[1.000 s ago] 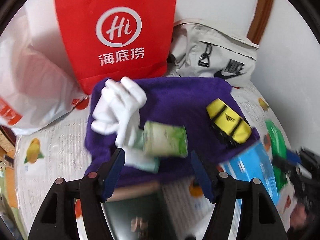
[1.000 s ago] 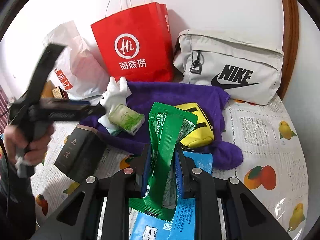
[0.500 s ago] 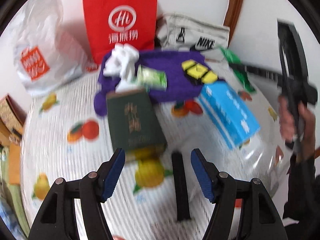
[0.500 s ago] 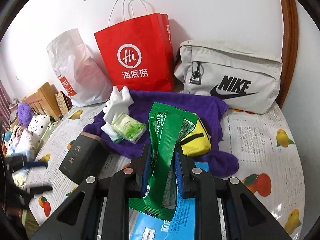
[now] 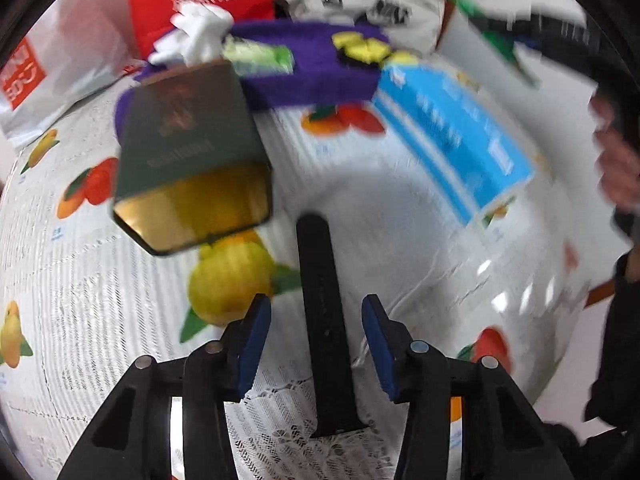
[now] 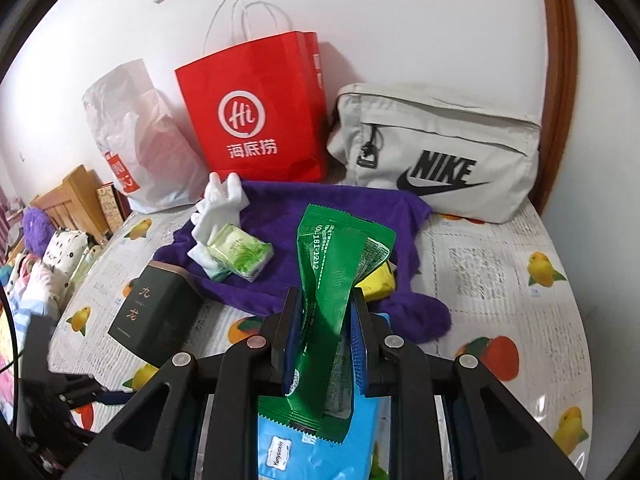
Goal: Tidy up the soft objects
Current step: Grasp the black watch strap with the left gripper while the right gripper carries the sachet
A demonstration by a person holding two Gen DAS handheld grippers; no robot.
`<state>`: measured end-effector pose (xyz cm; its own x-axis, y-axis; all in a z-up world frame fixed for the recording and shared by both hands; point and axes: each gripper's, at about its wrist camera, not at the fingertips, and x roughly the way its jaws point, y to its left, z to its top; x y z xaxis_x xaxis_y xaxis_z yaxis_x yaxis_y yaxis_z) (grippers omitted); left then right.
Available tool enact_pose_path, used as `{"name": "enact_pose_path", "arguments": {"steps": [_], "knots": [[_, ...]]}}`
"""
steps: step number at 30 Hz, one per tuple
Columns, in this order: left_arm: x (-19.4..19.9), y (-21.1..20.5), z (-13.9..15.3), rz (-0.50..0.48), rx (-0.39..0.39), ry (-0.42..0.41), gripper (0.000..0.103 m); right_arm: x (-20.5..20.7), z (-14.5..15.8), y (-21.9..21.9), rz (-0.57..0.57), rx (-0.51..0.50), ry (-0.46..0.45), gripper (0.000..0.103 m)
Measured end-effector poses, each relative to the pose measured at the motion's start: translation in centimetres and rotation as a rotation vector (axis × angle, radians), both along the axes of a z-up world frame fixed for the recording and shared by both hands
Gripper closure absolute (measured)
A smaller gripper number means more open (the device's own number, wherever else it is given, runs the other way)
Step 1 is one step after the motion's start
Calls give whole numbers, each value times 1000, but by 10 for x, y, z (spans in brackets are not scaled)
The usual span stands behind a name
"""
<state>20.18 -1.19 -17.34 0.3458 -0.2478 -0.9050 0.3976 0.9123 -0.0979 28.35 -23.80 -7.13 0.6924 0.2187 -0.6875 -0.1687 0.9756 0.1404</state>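
The green packet [image 6: 340, 280] stands upright, pinched between the pads of the right gripper [image 6: 325, 334], above the blue tissue pack [image 6: 320, 436] on the fruit-print tablecloth [image 6: 500, 280]. Behind it, a white glove [image 6: 218, 204] and a small green tissue pack [image 6: 240, 252] lie on the purple towel [image 6: 320, 208]. The left gripper [image 5: 316, 344] is closing around a black strip [image 5: 324, 320], pads not touching it
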Motion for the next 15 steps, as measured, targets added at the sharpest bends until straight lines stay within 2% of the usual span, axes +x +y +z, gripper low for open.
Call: {"name": "enact_pose_path", "arguments": {"steps": [1, 3, 4, 7, 11, 15], "knots": [[-5, -5, -2, -21, 41, -49, 63, -1, -1, -1, -6, 5, 2, 80], [-9, -8, -3, -27, 76, -81, 70, -2, -1, -2, -12, 11, 4, 80], [-9, -6, -2, -24, 64, -75, 83, -3, -2, -2, -12, 11, 5, 80], [-7, 4, 0, -4, 39, -53, 83, -5, -1, -1, -7, 7, 4, 80], [-13, 14, 0, -1, 39, -44, 80, -9, 2, -3, -3, 14, -9, 80], [-10, 9, -2, -9, 4, -30, 59, -9, -1, -6, -7, 20, -2, 80]]}}
